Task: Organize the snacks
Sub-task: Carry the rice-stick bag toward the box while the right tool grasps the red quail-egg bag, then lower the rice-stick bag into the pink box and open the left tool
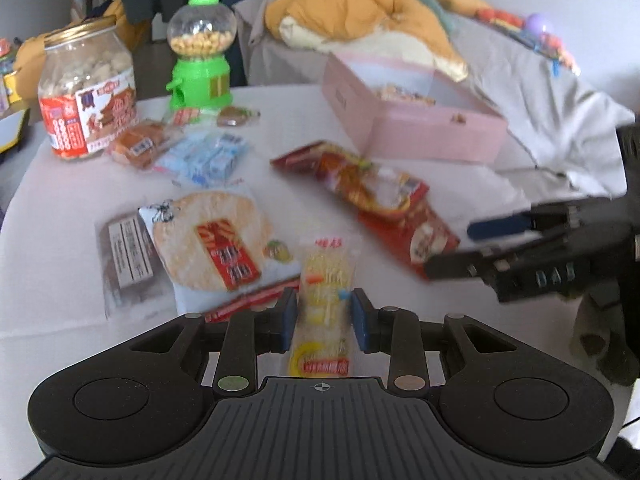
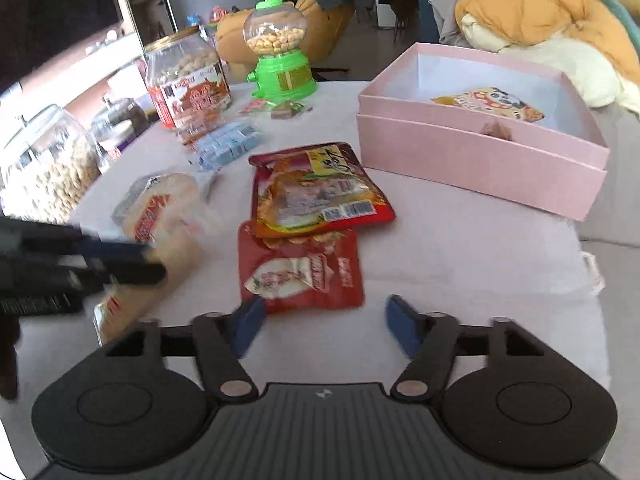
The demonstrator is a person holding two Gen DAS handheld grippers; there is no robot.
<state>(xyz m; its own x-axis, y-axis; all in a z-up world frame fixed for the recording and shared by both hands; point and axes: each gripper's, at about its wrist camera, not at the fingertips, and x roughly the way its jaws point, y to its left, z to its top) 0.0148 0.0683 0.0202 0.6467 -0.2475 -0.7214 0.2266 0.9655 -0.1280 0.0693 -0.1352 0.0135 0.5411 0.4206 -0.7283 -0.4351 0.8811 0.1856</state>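
Table (image 2: 460, 248), white cloth. Pink box (image 2: 480, 160), open, far right; one printed packet inside. Clear jar (image 1: 86, 92), red label, Chinese writing, unreadable. Green dispenser (image 1: 202, 60). Two red pouches (image 2: 304, 216), centre. Rice-cracker pack (image 1: 216, 236). Small yellow snack packet (image 1: 324, 320), pinched in left gripper (image 1: 324, 320). Right gripper (image 2: 324, 326): jaws spread, empty, just before the nearer red pouch.
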